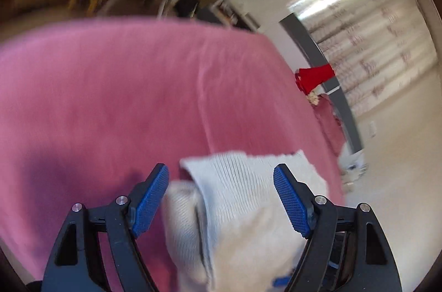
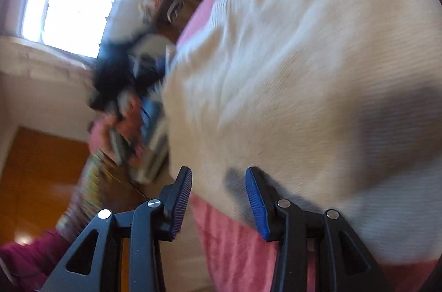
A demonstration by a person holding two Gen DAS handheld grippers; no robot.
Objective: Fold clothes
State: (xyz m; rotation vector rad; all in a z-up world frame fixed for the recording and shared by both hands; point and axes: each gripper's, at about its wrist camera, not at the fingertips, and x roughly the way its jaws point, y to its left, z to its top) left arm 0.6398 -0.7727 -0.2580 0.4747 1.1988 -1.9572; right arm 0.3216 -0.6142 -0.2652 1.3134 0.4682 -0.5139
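Left wrist: left gripper (image 1: 221,177) spread wide over cream garment (image 1: 243,212) on pink cover (image 1: 110,98); right gripper (image 2: 218,180) also spread.

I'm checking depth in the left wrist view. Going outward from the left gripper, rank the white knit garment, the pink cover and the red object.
1. White knit garment: between the open fingers of the left gripper.
2. Pink cover: spread beneath and ahead, mostly left.
3. Red object: at the cover's far right edge.

black-framed left tongs (image 1: 221,176) and right tongs (image 2: 218,178), blue ribbed pads, silver pivot screws
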